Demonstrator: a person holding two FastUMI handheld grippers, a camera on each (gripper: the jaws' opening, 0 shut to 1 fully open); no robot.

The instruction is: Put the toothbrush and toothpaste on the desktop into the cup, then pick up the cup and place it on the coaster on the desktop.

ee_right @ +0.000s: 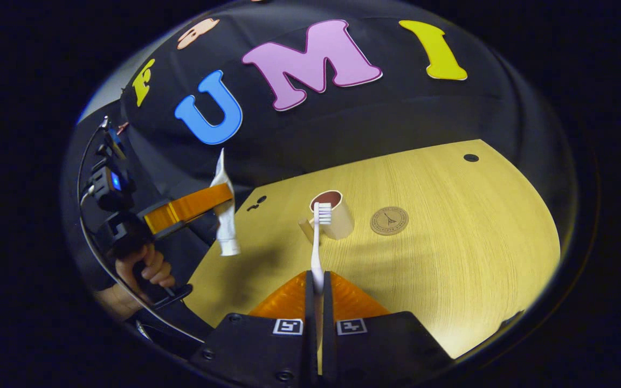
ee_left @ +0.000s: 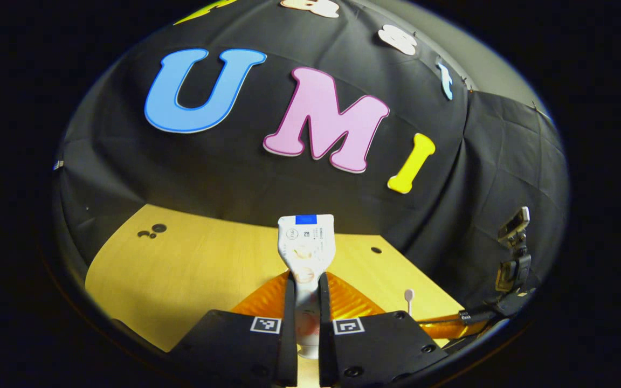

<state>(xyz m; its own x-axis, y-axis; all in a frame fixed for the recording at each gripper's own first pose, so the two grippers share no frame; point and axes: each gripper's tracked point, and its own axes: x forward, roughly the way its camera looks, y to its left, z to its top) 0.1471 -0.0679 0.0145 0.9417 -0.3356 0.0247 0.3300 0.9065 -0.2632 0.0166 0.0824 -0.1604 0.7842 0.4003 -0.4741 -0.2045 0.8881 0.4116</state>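
Note:
In the left gripper view my left gripper (ee_left: 307, 302) is shut on a white toothpaste tube (ee_left: 306, 247), held upright above the wooden desktop (ee_left: 192, 269) with its flat crimped end up. The right gripper view shows that same tube (ee_right: 224, 207) hanging cap down from the left gripper (ee_right: 223, 198), which a hand (ee_right: 146, 269) holds at the left. My right gripper (ee_right: 317, 288) is shut on a white toothbrush (ee_right: 317, 242), bristles up. Beyond the brush head stands a beige cup (ee_right: 335, 214) with a dark inside. A round brown coaster (ee_right: 389, 220) lies just right of the cup.
The black cloth wall rises close behind the desktop (ee_right: 450, 258). Small dark holes (ee_right: 470, 158) mark the desktop near its far edge. In the left gripper view the other gripper (ee_left: 512, 258) shows at the far right, with the toothbrush head (ee_left: 408, 295) near it.

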